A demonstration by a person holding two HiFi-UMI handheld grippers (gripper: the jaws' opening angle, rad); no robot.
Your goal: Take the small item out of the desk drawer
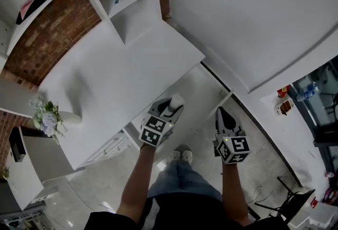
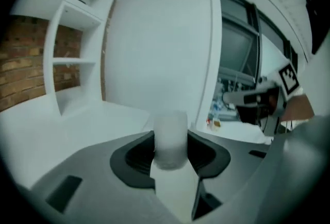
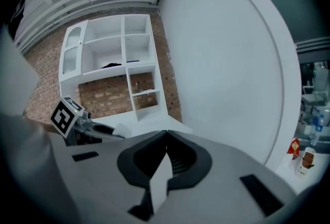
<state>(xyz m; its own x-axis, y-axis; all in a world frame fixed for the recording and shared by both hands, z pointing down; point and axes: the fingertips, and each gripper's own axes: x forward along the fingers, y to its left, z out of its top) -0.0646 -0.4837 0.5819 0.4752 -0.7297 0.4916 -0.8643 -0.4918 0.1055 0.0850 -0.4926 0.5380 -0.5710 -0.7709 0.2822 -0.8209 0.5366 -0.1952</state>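
Two claws: my left claw (image 1: 171, 108) is clenched on the small frosted white cylinder (image 2: 170, 133); my right claw (image 3: 166, 155) is pressed closed with nothing in it.
Where the cylinder is: in my left claw, in the air over the near edge of the white desk (image 1: 116, 81), towards its right corner, and not in any drawer.
Grip: the pads press its lower sides and its top stands up past the jaws.
How it should handle: light and stiff, I judge; the smooth round wall could slip or swivel, so a hold low on opposite sides suits it.
Drawer: I cannot pick it out for certain.
Around: a shelf unit (image 1: 121, 7) against a brick wall (image 1: 53, 38) at the desk's far edge, and a vase of flowers (image 1: 48, 117) at its left edge.
In the way: nothing near the cylinder; my right claw hangs beside it, apart.
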